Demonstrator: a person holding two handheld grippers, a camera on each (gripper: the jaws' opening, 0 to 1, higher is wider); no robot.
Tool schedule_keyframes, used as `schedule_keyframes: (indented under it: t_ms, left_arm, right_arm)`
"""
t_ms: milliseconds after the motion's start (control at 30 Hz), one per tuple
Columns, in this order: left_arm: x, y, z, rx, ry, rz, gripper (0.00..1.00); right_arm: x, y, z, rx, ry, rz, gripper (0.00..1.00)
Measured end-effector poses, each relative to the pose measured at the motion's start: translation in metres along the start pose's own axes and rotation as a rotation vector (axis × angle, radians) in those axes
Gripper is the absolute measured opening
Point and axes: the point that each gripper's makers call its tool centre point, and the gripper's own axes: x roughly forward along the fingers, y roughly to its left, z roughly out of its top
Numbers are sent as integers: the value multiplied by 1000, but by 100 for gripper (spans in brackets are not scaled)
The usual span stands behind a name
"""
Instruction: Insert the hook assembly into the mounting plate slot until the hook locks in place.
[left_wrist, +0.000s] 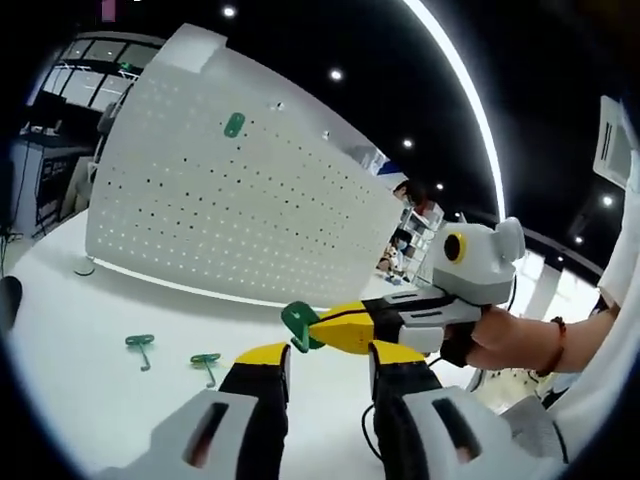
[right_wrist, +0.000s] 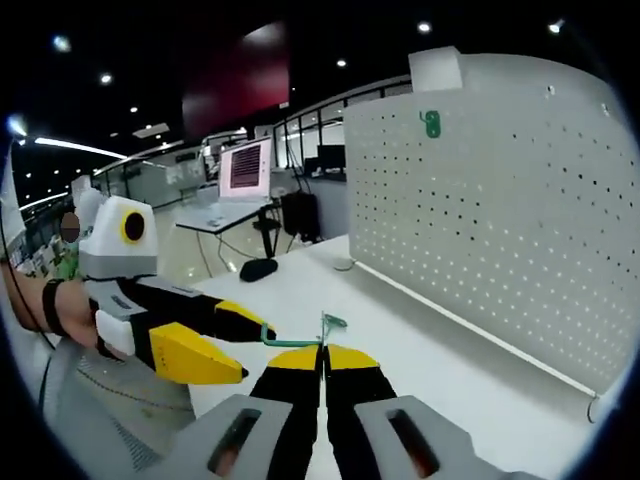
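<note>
In the left gripper view, the left tool (left_wrist: 328, 362) points toward the white perforated metal mounting plate (left_wrist: 230, 200), which stands upright on the white worktop (left_wrist: 90, 340). Its yellow-tipped jaws stand apart with nothing between them, probably kept free until a hook needs steadying. Coming in from the right, the right tool (left_wrist: 312, 328) is clamped on a green plastic hook (left_wrist: 298, 324), carried in the air in front of the plate and well short of its holes, as if being lined up for insertion. One green hook on the plate (left_wrist: 234, 125) already sits high up, near its top edge, which suggests where the carried one is headed. Two more green hooks on the worktop (left_wrist: 140, 345) lie loose, one beside the other, near the foot of the plate, seemingly waiting their turn. That makes four hooks counted here: one mounted, one held, two lying.

In the right gripper view, the right tool (right_wrist: 322, 362) has its jaws pressed together on the thin green hook (right_wrist: 300, 338), whose wire arm sticks out to the left. The left tool (right_wrist: 250, 350) hovers just beside that arm, jaws parted, not touching it as far as I can tell. The mounting plate (right_wrist: 500, 220) stands off to the right, with the mounted hook (right_wrist: 431, 123) near its upper edge.
</note>
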Motion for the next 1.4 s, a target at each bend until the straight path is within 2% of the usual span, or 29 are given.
schedule_keyframes:
  t_ms: [167,233,367,600,700,967,1067,1133,1167,1233,1300,1400]
  left_arm:
    - [0,1,6,-42,-24,-6,27]
    - [0,2,8,-56,-33,-3,21]
    - [-2,5,17,-126,-77,0,14]
    - [-4,8,24,-194,-111,-3,5]
    - [-4,7,27,-263,-134,-21,5]
    - [-4,7,33,-298,-166,-23,4]
    - [-4,7,35,-352,-177,-37,4]
    - [-4,6,37,-354,-186,-43,4]
    - [-3,5,39,-375,-189,-50,4]
    - [-3,4,41,-406,-192,-65,4]
    - [-2,2,43,-440,-191,-78,4]
    - [-2,1,45,-449,-195,-90,4]
  right_arm:
    - [0,10,8,-2,-33,28,0]
    - [-1,11,12,-17,-52,17,0]
    - [-4,14,18,-6,-83,24,0]
    - [-7,17,27,-22,-130,10,0]
    - [-8,19,31,-28,-148,6,0]
    - [-8,22,37,-20,-194,-9,0]
    - [-9,23,40,-45,-218,-17,0]
    - [-11,22,43,-66,-239,-35,0]
    - [-12,21,46,-106,-259,-49,0]
    - [-14,22,47,-110,-275,-58,0]
    - [-16,20,52,-186,-288,-89,0]
    - [-17,20,53,-165,-290,-78,0]
